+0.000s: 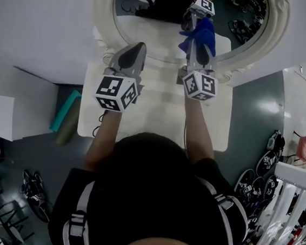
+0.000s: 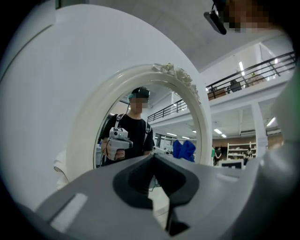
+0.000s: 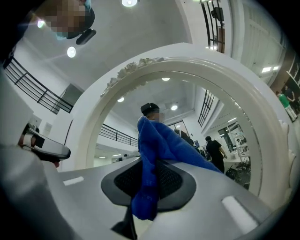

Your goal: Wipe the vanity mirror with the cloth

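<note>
Head view looks down on a white table (image 1: 159, 114) with the oval vanity mirror (image 1: 162, 36) standing upright at its far edge, the glass facing the person. The right gripper (image 1: 198, 45) reaches forward of the left gripper (image 1: 134, 49) and is the nearer of the two to the glass, which lies straight ahead of it. In the right gripper view the mirror's white frame (image 3: 262, 108) fills nearly the whole field. The right jaws are clamped on the blue cloth (image 3: 159, 140), which bunches up past the tips toward the glass and hangs a short tail below them. Whether the cloth touches the glass I cannot tell. The left jaws are drawn together with nothing between them, pointing at the mirror's left side. The coming move looks like a short push forward and a sweep across the glass
</note>
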